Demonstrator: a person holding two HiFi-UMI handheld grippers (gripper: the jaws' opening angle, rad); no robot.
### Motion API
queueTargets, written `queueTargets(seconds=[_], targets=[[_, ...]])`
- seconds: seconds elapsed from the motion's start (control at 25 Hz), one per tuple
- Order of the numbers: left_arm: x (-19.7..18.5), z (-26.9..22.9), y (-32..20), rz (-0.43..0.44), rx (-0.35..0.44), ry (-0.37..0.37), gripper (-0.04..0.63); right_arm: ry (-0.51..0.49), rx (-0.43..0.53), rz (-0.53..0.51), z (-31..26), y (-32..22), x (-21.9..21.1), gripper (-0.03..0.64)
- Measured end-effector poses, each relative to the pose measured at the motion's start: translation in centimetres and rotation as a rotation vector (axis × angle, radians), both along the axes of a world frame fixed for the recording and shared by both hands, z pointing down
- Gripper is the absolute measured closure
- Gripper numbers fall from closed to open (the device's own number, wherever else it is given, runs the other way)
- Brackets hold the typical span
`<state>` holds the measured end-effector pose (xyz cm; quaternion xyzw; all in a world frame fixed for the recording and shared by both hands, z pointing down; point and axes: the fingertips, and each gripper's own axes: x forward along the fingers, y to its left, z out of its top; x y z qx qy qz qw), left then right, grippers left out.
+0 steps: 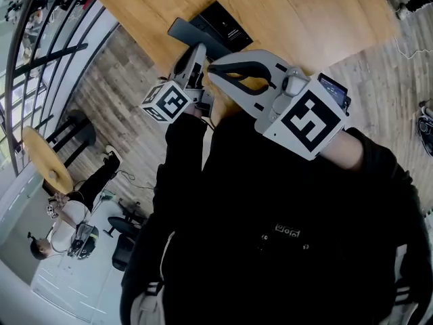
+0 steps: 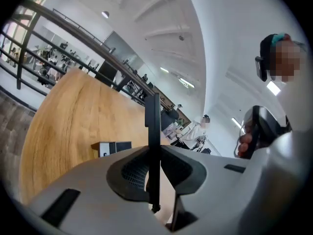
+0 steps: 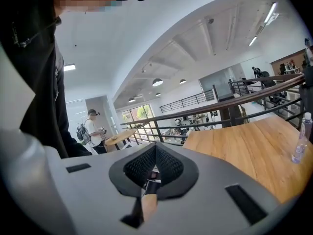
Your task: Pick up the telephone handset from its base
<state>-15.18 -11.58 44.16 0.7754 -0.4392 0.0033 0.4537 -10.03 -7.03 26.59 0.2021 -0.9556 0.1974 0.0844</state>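
My left gripper (image 2: 154,153) is shut on the black telephone handset (image 2: 152,126), which stands thin and edge-on between its pads, lifted off the wooden table (image 2: 73,116). The black base (image 2: 115,148) lies on the table beyond and to the left. In the head view the left gripper (image 1: 196,49) is at the table's near edge with the dark handset (image 1: 186,32) at its tip, next to the base (image 1: 226,22). My right gripper (image 1: 220,70) is beside it, held close to my body. In the right gripper view its pads (image 3: 155,165) meet, and I see nothing held.
A clear water bottle (image 3: 299,141) stands on the table at the right. A black railing (image 1: 40,53) runs along the balcony edge left of the table. Below it are a round yellow table (image 1: 44,161) and seated people. A person with a backpack (image 3: 93,129) stands far off.
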Motion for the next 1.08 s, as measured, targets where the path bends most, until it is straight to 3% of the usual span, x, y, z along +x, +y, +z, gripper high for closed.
queueTargets(seconds=[0.24,0.44,0.84,1.08], targets=[[0.0,-8.8,2.4,-0.081,0.130,-0.097,0.518,-0.008,0.059,-0.039,-2.0,0.2,-0.5,0.598],[0.5,-11.7,4.5,-0.106,0.181,-0.169,0.518,-0.015,0.071,-0.107,-2.4,1.1,-1.9,0.598],[-1.4,-11.3,5.4,-0.149,0.160,-0.137,0.518,-0.026,0.061,-0.174,-2.8,2.2,-4.1,0.598],[-2.2,-9.4,5.3,-0.094,0.127,-0.144,0.518,-0.018,0.068,-0.160,-2.7,2.1,-4.1,0.598]])
